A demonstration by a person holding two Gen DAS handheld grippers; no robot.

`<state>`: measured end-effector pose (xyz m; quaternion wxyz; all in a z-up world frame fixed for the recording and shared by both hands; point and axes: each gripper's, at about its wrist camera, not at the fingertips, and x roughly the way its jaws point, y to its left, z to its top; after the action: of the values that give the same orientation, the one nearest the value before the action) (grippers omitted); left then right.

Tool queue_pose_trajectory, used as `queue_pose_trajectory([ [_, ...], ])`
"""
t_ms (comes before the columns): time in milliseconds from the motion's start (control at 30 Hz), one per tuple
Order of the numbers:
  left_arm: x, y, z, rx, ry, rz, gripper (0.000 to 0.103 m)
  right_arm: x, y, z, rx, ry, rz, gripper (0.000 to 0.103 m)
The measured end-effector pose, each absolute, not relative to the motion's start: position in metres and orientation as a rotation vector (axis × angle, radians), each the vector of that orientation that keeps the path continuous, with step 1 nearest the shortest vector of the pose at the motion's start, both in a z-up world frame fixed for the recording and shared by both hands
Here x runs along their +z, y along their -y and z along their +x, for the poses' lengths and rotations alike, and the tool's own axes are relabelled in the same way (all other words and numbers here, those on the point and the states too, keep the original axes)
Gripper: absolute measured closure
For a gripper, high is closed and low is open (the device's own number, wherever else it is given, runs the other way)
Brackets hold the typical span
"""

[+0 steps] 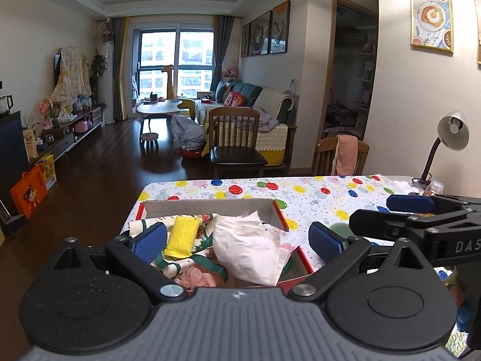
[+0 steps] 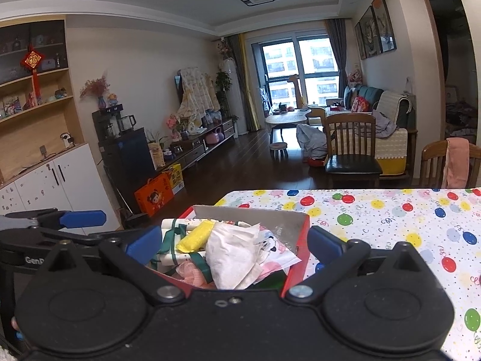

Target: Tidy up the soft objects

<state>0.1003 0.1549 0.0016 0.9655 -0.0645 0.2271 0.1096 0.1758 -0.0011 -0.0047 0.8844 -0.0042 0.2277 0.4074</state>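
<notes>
At the lower centre of both wrist views, a red-edged cardboard box [image 1: 279, 213] sat on the balloon-print surface [image 1: 324, 195] and held the soft objects: a yellow sponge [image 1: 182, 236], a crumpled white cloth [image 1: 251, 251], a printed fabric with green bands [image 2: 173, 240] and a pink knit item [image 1: 195, 278] at the bottom. The left gripper [image 1: 237, 242] hovered over the box with its blue pads spread wide, holding nothing; the right gripper [image 2: 234, 245] was likewise spread and empty.

The contents were judged light and compliant. The sponge (blocky, coarse-textured) should compress and spring back, so a grasp across its short sides would suit. The white cloth was thin, limp and creased; a pinch on a raised fold near its top should lift it, though it would likely drape and drag neighbours. The printed fabric looked smoother and could slip. The box walls appeared stiff, with matte grey inner faces.
</notes>
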Motion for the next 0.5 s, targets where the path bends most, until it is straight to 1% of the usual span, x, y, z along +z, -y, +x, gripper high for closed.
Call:
queue_pose_trajectory([
  [500, 0.0083, -0.1497, 0.0946, 0.207, -0.435, -0.132, 0.002, -0.0047, 0.0086, 0.1700, 0.811, -0.459, -0.026, 0.000],
])
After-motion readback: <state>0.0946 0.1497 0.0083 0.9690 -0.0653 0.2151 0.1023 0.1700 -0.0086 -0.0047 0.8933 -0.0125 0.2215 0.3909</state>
